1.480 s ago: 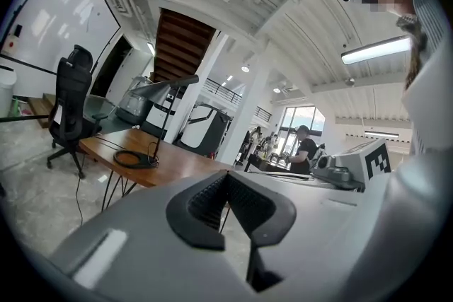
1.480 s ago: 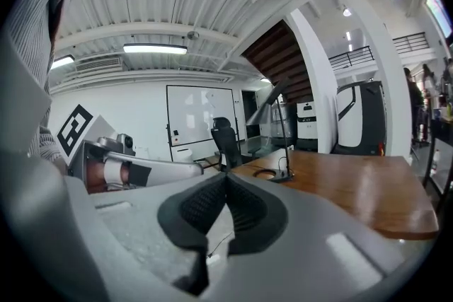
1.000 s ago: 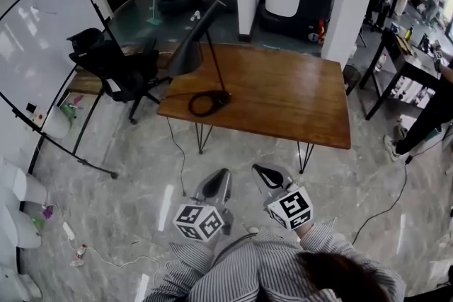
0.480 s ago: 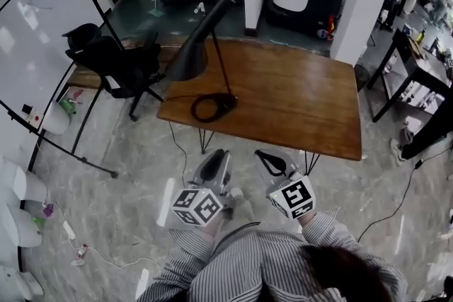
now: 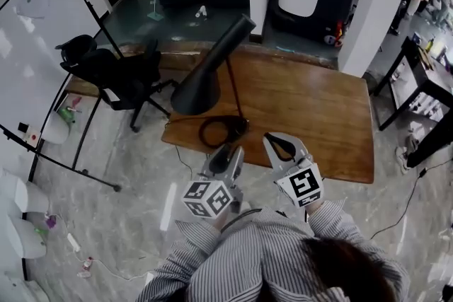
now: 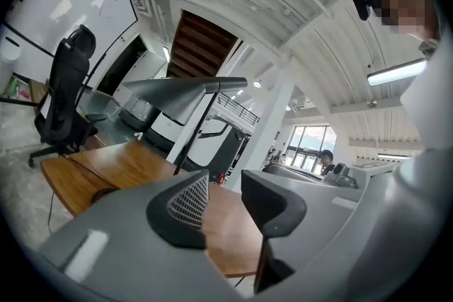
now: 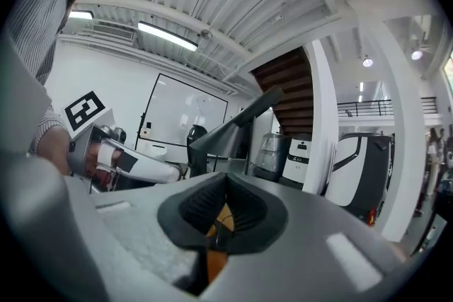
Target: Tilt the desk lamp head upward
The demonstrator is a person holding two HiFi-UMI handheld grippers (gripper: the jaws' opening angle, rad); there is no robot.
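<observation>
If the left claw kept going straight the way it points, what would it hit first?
Probably the desk lamp's stem on the table, though it may pass right of it; depth is unclear. The left claw is empty; its jaws have just been opening.

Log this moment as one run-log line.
phase: pre-contact | left tongs: open, just opening, nothing between | right tongs: shut, empty | desk lamp: on table, untouched

Bright, even light in here: long white ceiling tube lights (image 7: 167, 36) glowing, tall windows (image 6: 310, 141) blown out pale. Glossy grey marble floor (image 5: 127, 216) catching white glare streaks. Gripper views bend hard, corners black, close foreground soft.
</observation>
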